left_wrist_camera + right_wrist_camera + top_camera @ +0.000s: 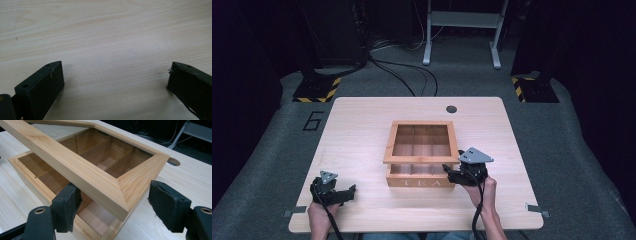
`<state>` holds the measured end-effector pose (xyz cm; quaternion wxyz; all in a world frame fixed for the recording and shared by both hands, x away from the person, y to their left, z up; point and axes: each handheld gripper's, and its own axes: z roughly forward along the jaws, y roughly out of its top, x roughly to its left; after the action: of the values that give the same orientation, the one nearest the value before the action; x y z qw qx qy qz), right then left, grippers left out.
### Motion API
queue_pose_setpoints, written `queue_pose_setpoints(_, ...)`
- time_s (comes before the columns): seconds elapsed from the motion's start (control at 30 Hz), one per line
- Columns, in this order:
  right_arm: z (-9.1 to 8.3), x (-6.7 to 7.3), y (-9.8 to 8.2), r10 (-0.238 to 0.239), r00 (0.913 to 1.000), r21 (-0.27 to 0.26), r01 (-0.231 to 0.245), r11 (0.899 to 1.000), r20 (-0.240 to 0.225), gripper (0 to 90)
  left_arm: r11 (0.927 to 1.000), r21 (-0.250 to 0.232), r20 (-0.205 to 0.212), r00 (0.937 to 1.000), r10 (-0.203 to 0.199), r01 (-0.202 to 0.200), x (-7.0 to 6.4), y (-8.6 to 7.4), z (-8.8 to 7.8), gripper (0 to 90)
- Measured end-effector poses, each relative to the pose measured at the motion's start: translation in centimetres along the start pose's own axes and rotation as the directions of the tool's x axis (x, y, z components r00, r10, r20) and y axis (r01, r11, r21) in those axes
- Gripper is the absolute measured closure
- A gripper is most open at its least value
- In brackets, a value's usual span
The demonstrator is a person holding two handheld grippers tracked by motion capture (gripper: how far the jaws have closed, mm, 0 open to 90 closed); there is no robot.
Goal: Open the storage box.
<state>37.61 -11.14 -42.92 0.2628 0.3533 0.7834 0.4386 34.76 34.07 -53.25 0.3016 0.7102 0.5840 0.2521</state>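
A wooden tea box (421, 182) with "TEA" on its front wall stands at the middle of the table, its inside split into several compartments. Its frame lid (420, 160) is tilted up at the front. My right gripper (449, 173) is at the lid's front right corner. In the right gripper view the lid (82, 172) has that corner between my right gripper's (117, 200) jaws; the left finger (66, 207) touches the lid's front edge above the box (28, 178), the right pad (170, 205) stands apart. My left gripper (348, 194) (115, 77) rests open at the front left, with bare wood between its jaws.
The light wooden table (362, 125) has a round cable hole (451, 109) behind the box. Beyond the far edge are floor cables, a grey stand (462, 30) and two bases with yellow-black tape (317, 90). The person's hands come in at the front edge.
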Motion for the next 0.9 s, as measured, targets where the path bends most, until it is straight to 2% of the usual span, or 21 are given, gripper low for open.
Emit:
queue_pose_setpoints(0.3, -0.2, -0.7, 1.7, -0.027, 0.9996, -0.028, 0.027, 0.999, -0.011, 25.7, 1.0, 0.0, 0.001, 1.0, -0.001, 0.001, 0.0, 0.0, 0.0, 0.2)
queue_pose_setpoints(0.33, -0.2, -0.7, 1.9, -0.011, 0.9999, -0.033, 0.011, 0.999, -0.004, 25.8, 1.0, 0.0, 0.001, 1.0, -0.001, 0.001, 0.0, 0.0, 0.0, 0.3)
queue_pose_setpoints(0.37, -0.3, -1.0, 2.3, -0.026, 0.9996, -0.037, 0.026, 0.999, -0.011, 26.1, 1.0, 0.0, 0.002, 1.0, -0.001, 0.001, 0.0, 0.0, 0.0, 0.3)
queue_pose_setpoints(0.6, -0.4, -1.5, 3.4, -0.026, 0.9996, -0.054, 0.025, 0.998, -0.011, 27.1, 1.0, 0.0, 0.002, 1.0, -0.001, 0.001, 0.0, 0.0, 0.0, 0.3)
queue_pose_setpoints(0.7, -0.4, -1.8, 4.0, -0.041, 0.9991, -0.075, 0.04, 0.996, -0.01, 27.8, 1.0, 0.0, 0.001, 1.0, 0.0, 0.0, 0.0, 0.0, 0.0, 0.2)
queue_pose_setpoints(0.87, -0.5, -2.3, 4.7, -0.029, 0.9994, -0.092, 0.027, 0.995, -0.017, 28.5, 1.0, -0.002, 0.002, 1.0, -0.003, 0.003, 0.0, 0.0, 0.0, 0.3)
queue_pose_setpoints(0.9, -0.4, -2.4, 4.9, -0.033, 0.9993, -0.098, 0.031, 0.995, -0.017, 29.1, 0.9999, 0.008, 0.002, 1.0, 0.01, -0.01, 0.1, 0.0, -0.1, 0.3)
